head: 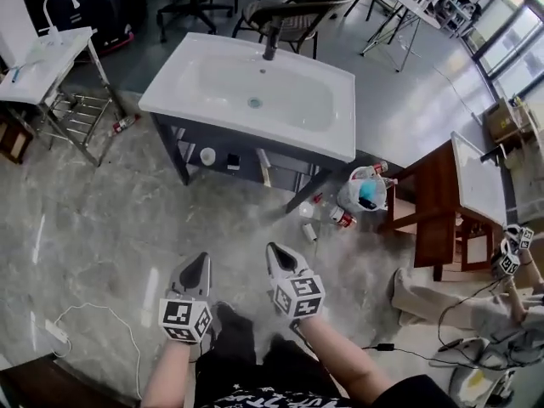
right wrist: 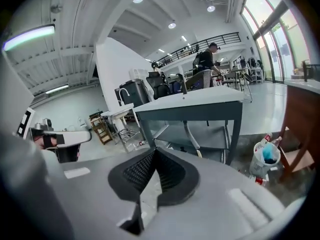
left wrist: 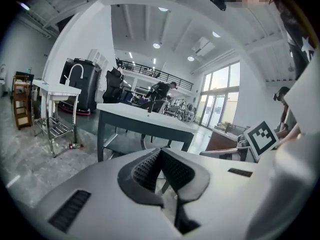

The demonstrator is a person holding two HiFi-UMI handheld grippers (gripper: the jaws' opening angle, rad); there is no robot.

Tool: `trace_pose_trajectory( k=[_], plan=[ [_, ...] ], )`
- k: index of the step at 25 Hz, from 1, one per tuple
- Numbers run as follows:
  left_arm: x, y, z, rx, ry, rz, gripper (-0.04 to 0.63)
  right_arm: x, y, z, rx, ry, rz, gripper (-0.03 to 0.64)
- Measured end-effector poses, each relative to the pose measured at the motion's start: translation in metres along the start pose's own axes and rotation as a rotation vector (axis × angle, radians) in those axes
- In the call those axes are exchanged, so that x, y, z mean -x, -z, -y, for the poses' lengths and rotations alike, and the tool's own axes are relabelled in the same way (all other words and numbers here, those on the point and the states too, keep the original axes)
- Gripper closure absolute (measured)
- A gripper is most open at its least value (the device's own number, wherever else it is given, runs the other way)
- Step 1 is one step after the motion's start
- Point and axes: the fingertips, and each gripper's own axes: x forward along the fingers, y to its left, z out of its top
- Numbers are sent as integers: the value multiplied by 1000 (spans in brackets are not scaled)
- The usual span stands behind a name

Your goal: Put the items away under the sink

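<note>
The white sink (head: 255, 87) stands on a dark frame ahead, with a low shelf (head: 280, 167) under it. A white roll (head: 207, 155) and a small dark item (head: 233, 161) lie on that shelf. To the right of the sink's legs, on the floor, sit a white plastic bag (head: 365, 192) holding something blue, a red-capped bottle (head: 342, 218) and a small white bottle (head: 308, 232). My left gripper (head: 199, 262) and right gripper (head: 277, 252) hang side by side well short of the sink, both shut and holding nothing. The sink frame (left wrist: 145, 121) shows beyond the left gripper's fingertips (left wrist: 160, 151), and the bag (right wrist: 265, 156) beside the right gripper (right wrist: 154, 151).
A smaller sink stand (head: 47, 53) with a wire rack (head: 76, 113) is at the left, a bottle (head: 125, 123) on the floor by it. A brown wooden table (head: 442, 202) stands right. A power strip (head: 55, 330) and cables lie near my feet. Chairs (head: 293, 15) are behind the sink.
</note>
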Motion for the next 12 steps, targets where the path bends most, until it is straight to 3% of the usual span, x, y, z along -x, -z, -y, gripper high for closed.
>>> trace_pose_trajectory(
  k=[6,12],
  plan=[
    [9,-35,61,-52,-2,87,589,64,-25,15,24,-34,85,615],
    [25,-51,122,-125,-8,110,589,129,-42,38,63,-60,132,615]
  ],
)
